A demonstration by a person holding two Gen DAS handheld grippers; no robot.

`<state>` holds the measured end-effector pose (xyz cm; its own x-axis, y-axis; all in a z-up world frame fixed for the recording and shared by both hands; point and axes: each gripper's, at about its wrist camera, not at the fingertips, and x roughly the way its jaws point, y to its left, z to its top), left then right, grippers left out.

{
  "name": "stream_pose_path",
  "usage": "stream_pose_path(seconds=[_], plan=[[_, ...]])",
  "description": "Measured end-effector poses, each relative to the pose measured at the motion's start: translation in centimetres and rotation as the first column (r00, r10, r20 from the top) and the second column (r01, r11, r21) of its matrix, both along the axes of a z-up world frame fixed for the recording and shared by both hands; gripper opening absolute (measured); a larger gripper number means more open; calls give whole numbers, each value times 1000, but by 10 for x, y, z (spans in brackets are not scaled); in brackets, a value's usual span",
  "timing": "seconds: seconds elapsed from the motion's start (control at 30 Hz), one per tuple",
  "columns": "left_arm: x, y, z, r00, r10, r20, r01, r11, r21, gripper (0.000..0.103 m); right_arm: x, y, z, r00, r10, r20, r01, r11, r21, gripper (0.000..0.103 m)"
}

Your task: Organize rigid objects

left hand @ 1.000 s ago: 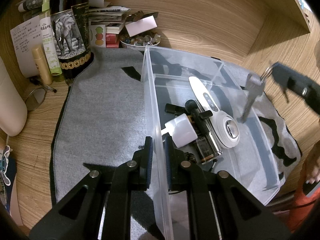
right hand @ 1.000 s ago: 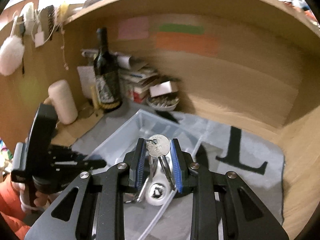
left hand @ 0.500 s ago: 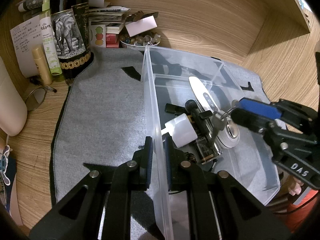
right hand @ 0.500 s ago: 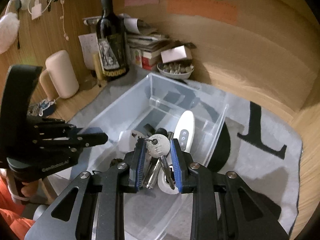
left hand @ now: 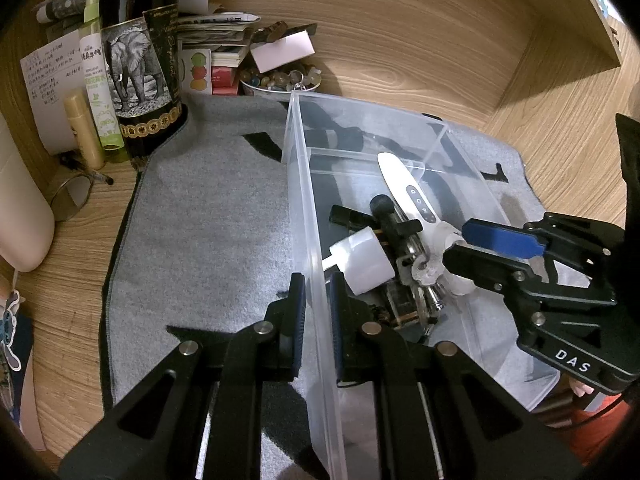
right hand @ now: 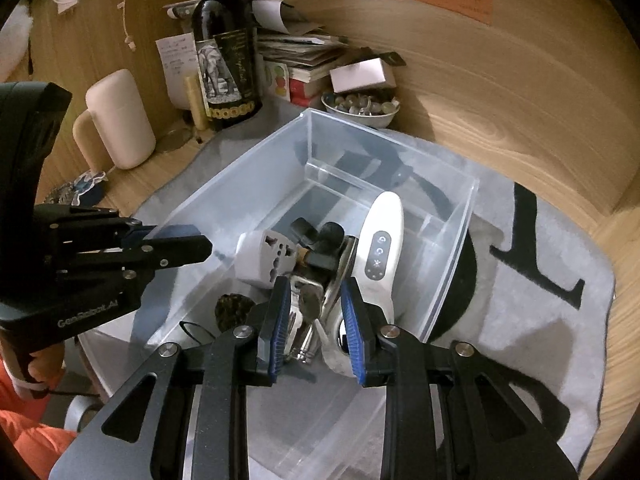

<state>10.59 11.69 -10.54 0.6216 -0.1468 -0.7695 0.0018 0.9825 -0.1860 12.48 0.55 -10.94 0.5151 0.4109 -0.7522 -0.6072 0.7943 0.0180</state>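
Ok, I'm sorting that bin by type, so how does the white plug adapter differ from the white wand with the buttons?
The plug adapter is short and blocky; the wand is long and slim. The adapter's face has socket holes; the wand's has a row of small buttons. Both are white and lie in the clear bin.

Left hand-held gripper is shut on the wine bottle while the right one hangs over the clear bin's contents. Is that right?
Not quite: in the left wrist view the left hand-held gripper is shut on the clear bin's side wall, not the wine bottle, which stands apart. The right hand-held gripper does hang over the contents.
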Motion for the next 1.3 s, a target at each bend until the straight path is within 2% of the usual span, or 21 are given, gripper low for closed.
stream_pose_path(seconds=[0.07, 0.13, 0.33, 0.47, 0.6, 0.67, 0.8, 0.87, 0.97, 1.03, 1.1, 1.17, 1.3], plan=[[-1, -1, 1, 1000, 0, 2, 0, 1000, -1, 10, -1, 0, 1, 1000, 0, 3, 0, 1000, -1, 29], [-1, -1, 1, 1000, -1, 10, 1, 1000, 2, 10, -2, -2, 3, 1000, -5, 13, 5, 1000, 4, 42], [-4, -2, 12, 999, 5, 47, -6, 1000, 30, 12, -10, -8, 14, 997, -16, 72, 15, 1000, 17, 63], [-9, -3, 22, 996, 12, 86, -17, 999, 51, 35, -17, -15, 25, 992, -39, 119, 35, 999, 39, 69], [-19, -8, 39, 989, 4, 148, -14, 998, 68, 50, -23, -27, 35, 985, -80, 153, 70, 995, 70, 81], [-26, -12, 49, 981, -3, 194, -12, 997, 76, 62, -26, -36, 40, 979, -106, 176, 92, 992, 87, 81], [-40, -20, 66, 961, -10, 275, -14, 996, 85, 73, -34, -53, 50, 968, -149, 202, 125, 984, 127, 82], [-49, -25, 73, 949, -14, 314, -14, 996, 86, 82, -39, -61, 55, 961, -170, 220, 139, 979, 148, 83], [-59, -33, 82, 932, -17, 361, -17, 996, 93, 89, -51, -70, 62, 947, -193, 258, 152, 974, 169, 89], [-68, -38, 88, 918, -18, 397, -20, 996, 91, 94, -60, -76, 66, 933, -212, 290, 162, 969, 186, 99], [-75, -42, 92, 906, -19, 424, -21, 996, 89, 96, -70, -81, 72, 915, -227, 332, 167, 965, 201, 103], [-82, -46, 95, 894, -20, 447, -22, 996, 88, 101, -80, -86, 76, 898, -241, 369, 170, 962, 215, 103], [-97, -54, 101, 869, -15, 495, -28, 996, 79, 102, -94, -92, 83, 879, -258, 400, 173, 956, 238, 103]])
